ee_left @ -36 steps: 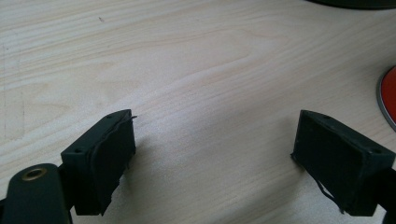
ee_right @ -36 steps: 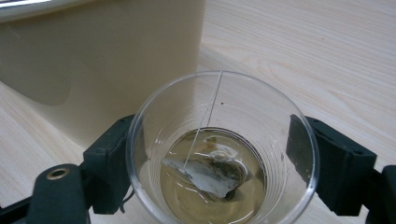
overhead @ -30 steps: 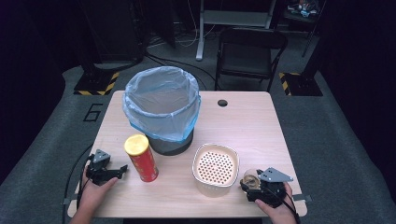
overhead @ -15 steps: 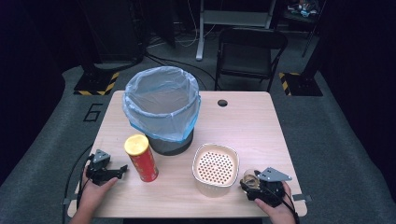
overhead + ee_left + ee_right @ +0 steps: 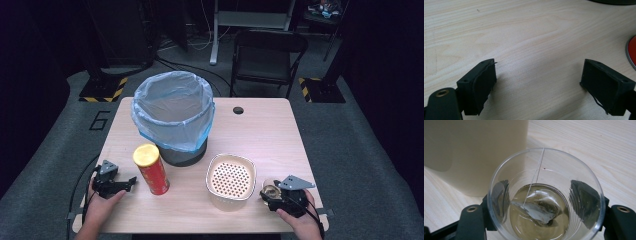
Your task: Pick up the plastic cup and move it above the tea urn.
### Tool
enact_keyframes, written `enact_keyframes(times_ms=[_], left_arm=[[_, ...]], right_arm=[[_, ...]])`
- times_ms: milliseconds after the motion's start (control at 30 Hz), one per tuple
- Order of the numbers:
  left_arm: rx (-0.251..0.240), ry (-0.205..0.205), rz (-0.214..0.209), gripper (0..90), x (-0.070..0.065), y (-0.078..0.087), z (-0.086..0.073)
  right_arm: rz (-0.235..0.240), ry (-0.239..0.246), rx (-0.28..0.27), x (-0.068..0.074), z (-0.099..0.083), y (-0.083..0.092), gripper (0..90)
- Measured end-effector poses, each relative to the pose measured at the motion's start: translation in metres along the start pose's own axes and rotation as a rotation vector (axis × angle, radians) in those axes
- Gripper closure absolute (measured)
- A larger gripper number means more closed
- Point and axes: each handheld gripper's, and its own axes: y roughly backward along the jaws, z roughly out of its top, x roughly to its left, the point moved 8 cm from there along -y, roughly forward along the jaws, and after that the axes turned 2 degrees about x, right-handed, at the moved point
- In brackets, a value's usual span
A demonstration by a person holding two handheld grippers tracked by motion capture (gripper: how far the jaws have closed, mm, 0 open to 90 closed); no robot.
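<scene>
We read one marking: a white "6" [image 5: 100, 120] painted on the grey floor [image 5: 45, 150] left of the table [image 5: 260, 130]; no label on the red can [image 5: 151, 169] is legible to us. The can stands upright with its yellow lid uppermost, near the front left of the table. Just behind it sits a dark waste bin [image 5: 173, 116] lined with a pale blue bag whose rim folds over the outside. To the right of the can rests a cream, square-cornered container [image 5: 231, 180] with a perforated top. A dark round hole [image 5: 238, 110] marks the table behind it.

The left hand-held gripper [image 5: 127, 183] lies low at the front left, jaws spread wide over bare wood in the left gripper view, the can's red base edge showing at the right. The right hand-held gripper [image 5: 266, 193] is clamped around a clear plastic cup [image 5: 546, 197], set just beside the cream container at the front right. Inside the cup we see a little yellowish liquid and a tea bag [image 5: 537, 211] whose string runs up to the rim.

Beyond the table stand a black folding chair [image 5: 267, 55] and two yellow-and-black striped bases [image 5: 102, 89].
</scene>
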Motion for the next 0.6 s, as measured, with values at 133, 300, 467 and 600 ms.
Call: enact_keyframes(times_ms=[133, 300, 467, 600], left_arm=[[-0.004, -0.001, 0.001, 12.6, 0.000, 0.000, 0.000], [-0.004, -0.001, 0.000, 12.6, 0.000, 0.000, 0.000], [-0.006, -0.003, 0.002, 12.6, 0.000, 0.000, 0.000], [-0.006, -0.002, 0.002, 12.6, 0.000, 0.000, 0.000]], right_arm=[[-0.008, 0.003, 0.000, -0.010, 0.007, 0.002, 31.9], [-0.023, -0.009, -0.019, -0.025, 0.016, 0.000, 32.0], [-0.033, 0.003, -0.021, -0.037, 0.021, -0.008, 32.2], [-0.033, 0.015, -0.022, -0.043, 0.025, -0.016, 32.4]])
